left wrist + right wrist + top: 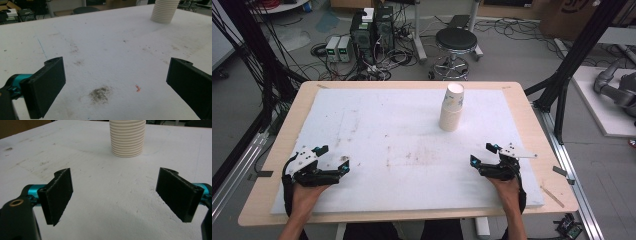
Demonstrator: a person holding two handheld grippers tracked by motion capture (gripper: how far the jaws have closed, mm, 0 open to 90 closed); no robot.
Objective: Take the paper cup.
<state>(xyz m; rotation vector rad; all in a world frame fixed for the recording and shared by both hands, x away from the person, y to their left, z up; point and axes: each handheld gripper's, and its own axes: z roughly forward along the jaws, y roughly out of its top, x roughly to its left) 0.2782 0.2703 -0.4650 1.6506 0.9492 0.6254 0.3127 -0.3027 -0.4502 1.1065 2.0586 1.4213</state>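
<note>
A stack of white paper cups (451, 107) stands upside down on the white foam board (382, 125), right of centre and towards the far edge. My left gripper (333, 158) rests near the front left of the board, jaws wide apart with nothing between them. In the left gripper view the gripper (115, 80) looks over stained foam, the cup stack (164, 11) far off at upper right. My right gripper (483, 154) sits near the front right, also open and empty. From the right gripper view, the gripper (115, 195) faces the ribbed cup stack (128, 138) straight ahead.
The foam board lies on a wooden table (532, 125). Dark smudges (100, 93) and a small orange speck (137, 88) mark the foam. Behind the table stand a black stool (455, 42), computer boxes (371, 30) and cables. Black frame posts (582, 45) rise at both sides.
</note>
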